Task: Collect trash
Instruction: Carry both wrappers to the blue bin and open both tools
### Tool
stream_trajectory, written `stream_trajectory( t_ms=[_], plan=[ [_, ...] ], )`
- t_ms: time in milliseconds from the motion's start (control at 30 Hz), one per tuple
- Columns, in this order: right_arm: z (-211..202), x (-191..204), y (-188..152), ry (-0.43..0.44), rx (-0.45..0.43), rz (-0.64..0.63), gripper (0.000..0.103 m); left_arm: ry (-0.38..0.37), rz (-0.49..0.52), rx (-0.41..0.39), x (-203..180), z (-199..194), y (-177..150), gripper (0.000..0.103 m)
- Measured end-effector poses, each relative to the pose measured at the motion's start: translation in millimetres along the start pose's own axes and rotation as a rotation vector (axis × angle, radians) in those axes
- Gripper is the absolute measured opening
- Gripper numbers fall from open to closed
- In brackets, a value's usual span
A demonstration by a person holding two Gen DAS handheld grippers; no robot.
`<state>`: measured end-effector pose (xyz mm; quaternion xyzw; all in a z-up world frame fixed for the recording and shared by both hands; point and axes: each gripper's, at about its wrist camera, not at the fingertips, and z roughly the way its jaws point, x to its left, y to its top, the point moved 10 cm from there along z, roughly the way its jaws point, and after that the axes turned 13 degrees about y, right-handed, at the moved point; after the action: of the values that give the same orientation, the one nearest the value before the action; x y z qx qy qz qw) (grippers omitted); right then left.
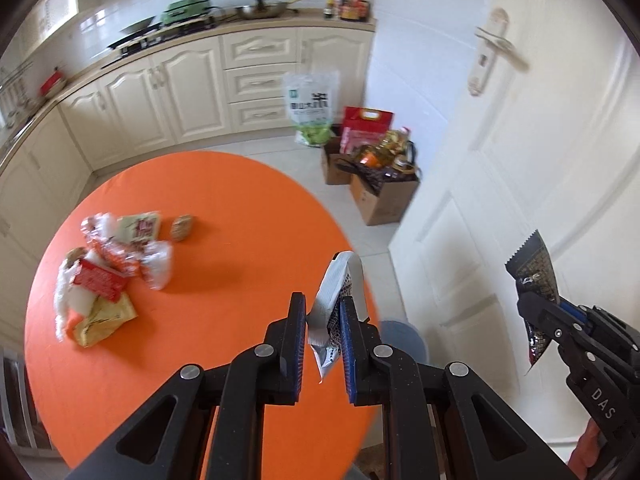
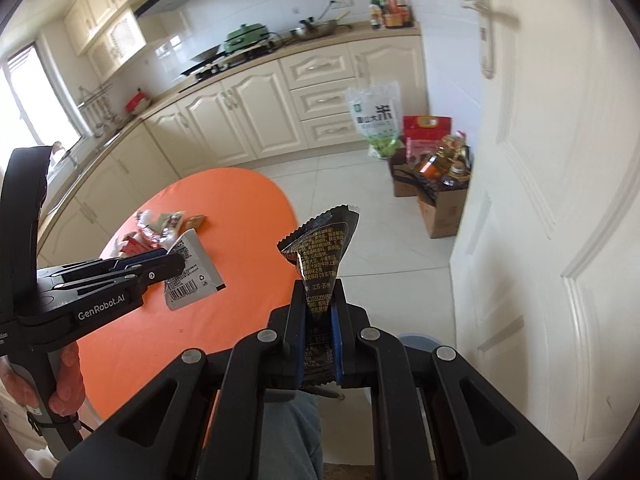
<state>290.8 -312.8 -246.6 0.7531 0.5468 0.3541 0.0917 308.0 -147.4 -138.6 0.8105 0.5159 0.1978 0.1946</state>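
Observation:
My left gripper (image 1: 323, 312) is shut on a silver-white wrapper (image 1: 334, 304) and holds it in the air over the right edge of the round orange table (image 1: 224, 320). The wrapper also shows in the right wrist view (image 2: 192, 272). My right gripper (image 2: 318, 296) is shut on a black wrapper with gold print (image 2: 320, 248), held above the floor right of the table; in the left wrist view it (image 1: 534, 276) sticks up from that gripper. A pile of several wrappers (image 1: 112, 268) lies on the table's left side.
A blue-grey bin (image 1: 404, 338) stands on the floor under the grippers, by the table's right edge. Cardboard boxes with bottles (image 1: 380, 176) and a rice bag (image 1: 312, 108) stand by the cabinets. A white door (image 1: 540, 140) is at the right.

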Motion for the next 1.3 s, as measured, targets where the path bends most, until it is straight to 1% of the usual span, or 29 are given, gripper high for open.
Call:
stream_trajectory(
  t_ms=[267,400,533,633,733,800,833,867,900,933,967,1000,1033,1100,1200,1267,1300],
  plan=[
    [-39.2,-69.9,-18.3,-0.101,-0.027,0.104,0.010,-0.076,0.127,0.010,-86.4,13.4,4.2,0.012],
    [-50.8,-99.4,-30.9,-0.129,-0.034,0.154,0.010,-0.086,0.168,0.014,-122.3,28.2,5.5,0.012],
    [-57.0,-128.2,-43.3,-0.155,-0.029,0.207,0.010,-0.123,0.210,0.066,-151.9,54.7,-0.2,0.012],
    [-55.6,-144.1,-50.7,-0.169,-0.016,0.236,0.010,-0.125,0.240,0.099,-170.3,75.6,0.7,0.012],
    [-51.9,-157.9,-58.5,-0.186,0.007,0.261,0.010,-0.119,0.267,0.107,-186.1,92.4,7.4,0.013],
    [-49.1,-162.1,-60.2,-0.187,0.014,0.273,0.010,-0.114,0.286,0.133,-198.7,103.8,8.8,0.016],
    [-48.4,-163.6,-61.4,-0.187,0.015,0.279,0.010,-0.121,0.286,0.147,-203.0,110.1,10.5,0.016],
    [-46.8,-165.5,-62.5,-0.184,0.017,0.288,0.010,-0.125,0.292,0.157,-208.3,116.3,13.0,0.018],
    [-44.8,-167.0,-63.1,-0.181,0.020,0.296,0.010,-0.116,0.299,0.179,-211.7,127.0,14.9,0.022],
    [-42.9,-168.4,-64.9,-0.180,0.026,0.303,0.010,-0.108,0.290,0.205,-211.4,134.9,15.0,0.024],
    [-40.0,-169.7,-67.3,-0.183,0.038,0.306,0.010,-0.109,0.277,0.232,-211.8,143.6,15.8,0.029],
    [-37.1,-170.4,-68.4,-0.185,0.046,0.306,0.010,-0.121,0.265,0.262,-213.7,152.5,17.1,0.033],
    [-34.3,-170.9,-70.3,-0.184,0.055,0.307,0.010,-0.138,0.257,0.287,-215.6,159.8,19.3,0.035],
    [-26.9,-171.4,-74.0,-0.178,0.075,0.311,0.010,-0.148,0.248,0.310,-212.5,170.8,24.6,0.041],
    [-16.5,-171.1,-77.4,-0.173,0.099,0.313,0.010,-0.118,0.242,0.319,-201.8,182.2,30.8,0.042],
    [-7.2,-169.2,-79.8,-0.161,0.118,0.317,0.010,-0.118,0.240,0.325,-198.1,184.7,32.1,0.043],
    [-3.4,-169.2,-80.1,-0.155,0.124,0.317,0.012,-0.119,0.239,0.325,-196.6,185.7,33.3,0.043]
  ],
)
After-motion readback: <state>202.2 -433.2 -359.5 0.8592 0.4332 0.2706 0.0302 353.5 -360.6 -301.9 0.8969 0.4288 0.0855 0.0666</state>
